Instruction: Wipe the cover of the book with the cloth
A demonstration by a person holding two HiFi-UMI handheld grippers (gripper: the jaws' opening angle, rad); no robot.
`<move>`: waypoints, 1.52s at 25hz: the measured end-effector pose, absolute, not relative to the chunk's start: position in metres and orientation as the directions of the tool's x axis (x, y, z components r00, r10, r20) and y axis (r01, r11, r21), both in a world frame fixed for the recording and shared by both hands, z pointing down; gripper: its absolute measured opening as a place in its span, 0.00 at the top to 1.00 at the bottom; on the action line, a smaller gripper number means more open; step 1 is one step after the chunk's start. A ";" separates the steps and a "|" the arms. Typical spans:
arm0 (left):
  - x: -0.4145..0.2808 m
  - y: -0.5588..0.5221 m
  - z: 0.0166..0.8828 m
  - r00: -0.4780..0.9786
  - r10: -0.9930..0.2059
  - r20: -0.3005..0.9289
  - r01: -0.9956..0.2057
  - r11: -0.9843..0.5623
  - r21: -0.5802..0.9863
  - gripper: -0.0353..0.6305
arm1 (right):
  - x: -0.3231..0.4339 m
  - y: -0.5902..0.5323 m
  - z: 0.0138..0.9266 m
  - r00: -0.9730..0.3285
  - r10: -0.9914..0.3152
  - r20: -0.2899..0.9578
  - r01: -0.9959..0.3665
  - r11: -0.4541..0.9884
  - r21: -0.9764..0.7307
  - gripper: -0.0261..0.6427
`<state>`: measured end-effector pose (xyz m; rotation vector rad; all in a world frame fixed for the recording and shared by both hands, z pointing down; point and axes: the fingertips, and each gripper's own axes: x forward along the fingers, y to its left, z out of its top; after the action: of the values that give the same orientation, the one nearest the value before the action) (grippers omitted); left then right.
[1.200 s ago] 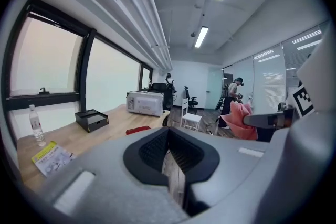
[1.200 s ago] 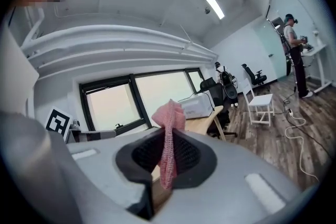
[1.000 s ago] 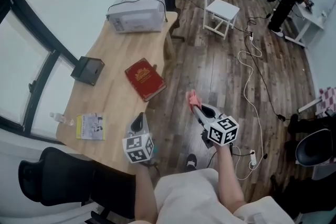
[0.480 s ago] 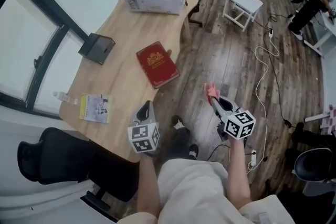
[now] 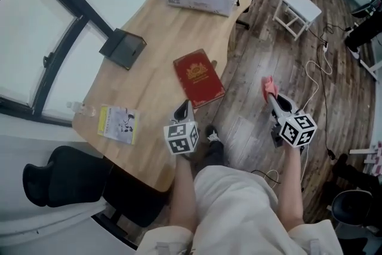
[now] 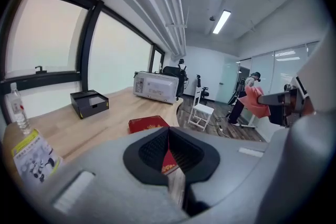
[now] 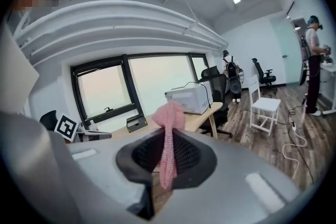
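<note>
A: Where's the book (image 5: 199, 77)?

B: Flat on the tabletop (image 5: 156, 33) near its edge, at one o'clock from the left hand-held gripper (image 5: 184, 107), whose jaws are pinched to a slit on nothing.

A: And the cloth (image 5: 268, 85)?

B: Clamped in the right hand-held gripper (image 5: 271, 94), out over the floor at three o'clock from the book. I'd carry it across, lay it flat on the cover, and steady the book with the left.

One book (image 5: 199, 77): red hardcover with gold emblem, closed, flat on the table (image 5: 149, 86) near its edge, long axis 11 to 5 o'clock. One cloth (image 5: 268, 85): pink knit, bunched, pinched in the right gripper (image 5: 271, 95) at the book's 3 o'clock, over the floor.
</note>
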<state>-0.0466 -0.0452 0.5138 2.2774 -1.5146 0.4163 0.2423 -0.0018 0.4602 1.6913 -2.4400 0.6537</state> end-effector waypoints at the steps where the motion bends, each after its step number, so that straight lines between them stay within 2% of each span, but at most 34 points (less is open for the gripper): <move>1: -0.046 -0.060 0.511 0.385 -0.814 0.434 -0.922 -0.363 0.138 0.93 | 0.238 -0.018 0.459 -0.387 -0.864 0.323 -0.911 0.302 -0.281 0.91; 6: -0.037 -0.121 0.520 0.459 -0.768 0.447 -0.876 -0.474 0.086 0.94 | 0.186 -0.089 0.466 -0.505 -0.784 0.361 -0.863 0.446 -0.236 0.91; 10: -0.051 -0.139 0.545 0.431 -0.766 0.478 -0.902 -0.372 0.218 0.94 | 0.130 -0.133 0.483 -0.586 -0.707 0.397 -0.809 0.538 -0.237 0.91; 15: -0.058 -0.170 0.567 0.437 -0.743 0.508 -0.898 -0.390 0.202 0.94 | 0.080 -0.176 0.509 -0.623 -0.631 0.463 -0.751 0.648 -0.126 0.91; 18: -0.058 -0.179 0.579 0.468 -0.722 0.509 -0.883 -0.408 0.234 0.94 | 0.062 -0.187 0.540 -0.600 -0.562 0.569 -0.657 0.752 0.050 0.91; 22: -0.051 -0.180 0.605 0.527 -0.657 0.538 -0.846 -0.462 0.265 0.94 | 0.048 -0.192 0.578 -0.551 -0.448 0.704 -0.448 0.870 0.203 0.91; 26: -0.049 -0.188 0.637 0.543 -0.597 0.590 -0.835 -0.459 0.303 0.94 | 0.041 -0.193 0.621 -0.502 -0.363 0.785 -0.294 0.925 0.240 0.91; 31: -0.046 -0.200 0.659 0.537 -0.560 0.631 -0.837 -0.449 0.313 0.94 | 0.031 -0.186 0.661 -0.444 -0.324 0.835 -0.086 0.943 0.321 0.91; 34: -0.044 -0.200 0.682 0.515 -0.510 0.688 -0.847 -0.425 0.319 0.94 | 0.029 -0.184 0.675 -0.431 -0.274 0.860 -0.009 0.954 0.300 0.91; 38: -0.045 -0.201 0.690 0.520 -0.493 0.698 -0.848 -0.399 0.350 0.94 | 0.030 -0.184 0.694 -0.399 -0.209 0.893 0.048 0.968 0.248 0.91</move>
<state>-0.0454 -0.2007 0.6901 2.0631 -1.0875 0.6526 0.0299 -0.1840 0.6937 0.1148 -1.9630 -0.2793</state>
